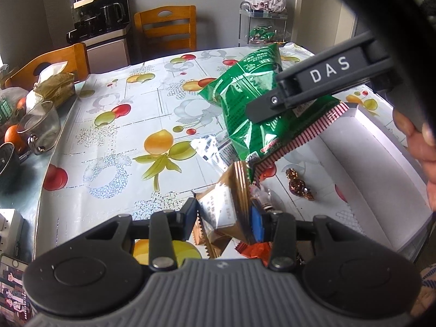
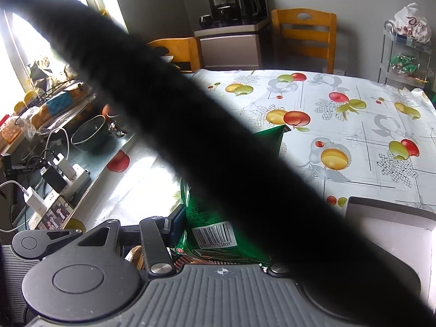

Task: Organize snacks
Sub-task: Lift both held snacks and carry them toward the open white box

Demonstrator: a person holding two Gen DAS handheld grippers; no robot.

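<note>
My left gripper (image 1: 224,220) is shut on a tan snack packet (image 1: 226,204), held above the fruit-print tablecloth (image 1: 122,141). The right gripper (image 1: 261,109), marked DAS, comes in from the upper right and is shut on a green snack bag (image 1: 245,95) with a red-striped seam, which hangs over the tan packet. In the right wrist view the green bag (image 2: 209,231) sits against the left finger (image 2: 174,223); a dark blurred band (image 2: 218,150) hides the other finger. Loose below lie a silver packet (image 1: 212,150), an orange packet (image 1: 253,250) and brown foil candies (image 1: 298,185).
An open white box (image 1: 354,163) stands on the table at the right, next to a person's hand (image 1: 419,141). At the left edge are a glass jar (image 1: 41,125), oranges (image 1: 13,136) and a tissue pack (image 1: 54,84). Chairs (image 1: 166,27), a coffee machine (image 1: 100,11) and a wire rack (image 1: 261,24) stand behind.
</note>
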